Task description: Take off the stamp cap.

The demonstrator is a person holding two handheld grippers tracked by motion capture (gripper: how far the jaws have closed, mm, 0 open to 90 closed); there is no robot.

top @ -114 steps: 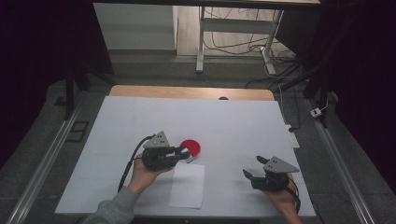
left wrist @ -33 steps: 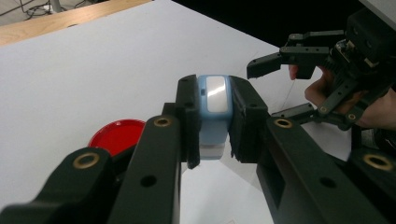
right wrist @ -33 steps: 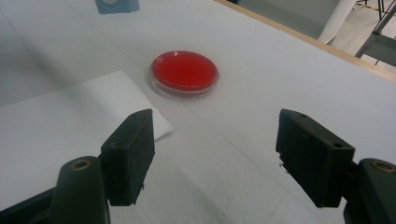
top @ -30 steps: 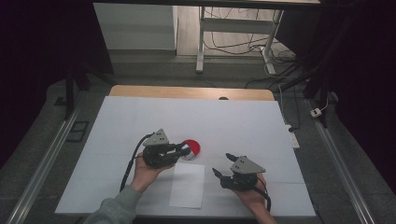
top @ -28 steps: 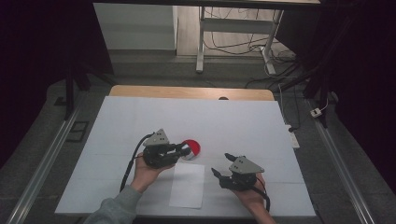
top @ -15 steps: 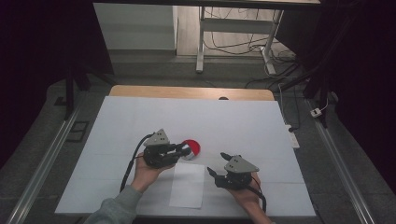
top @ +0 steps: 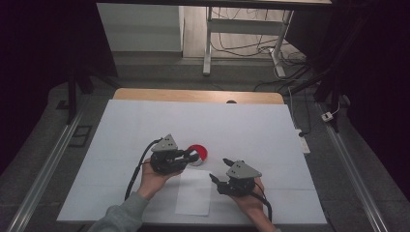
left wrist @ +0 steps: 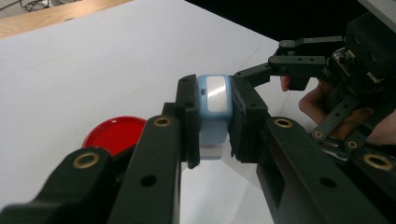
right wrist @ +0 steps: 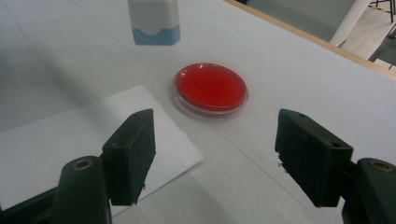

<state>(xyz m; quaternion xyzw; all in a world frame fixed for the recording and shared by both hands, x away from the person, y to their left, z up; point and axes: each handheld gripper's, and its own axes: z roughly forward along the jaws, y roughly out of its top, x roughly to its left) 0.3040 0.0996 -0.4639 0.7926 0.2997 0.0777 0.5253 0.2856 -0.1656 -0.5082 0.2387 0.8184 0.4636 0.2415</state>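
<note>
Surface: a white sheet-covered table is seen, its wooden far edge backed by a dim room with cables on the floor.
Open room: bare white stretches are left to the far side and both flanks; a white paper sheet lies near the front edge.
Left gripper: a small light-blue and white block is clamped, above the table beside a round red dish.
Right gripper: jaws are spread wide with nothing between them, aimed at the dish, just short of it.
</note>
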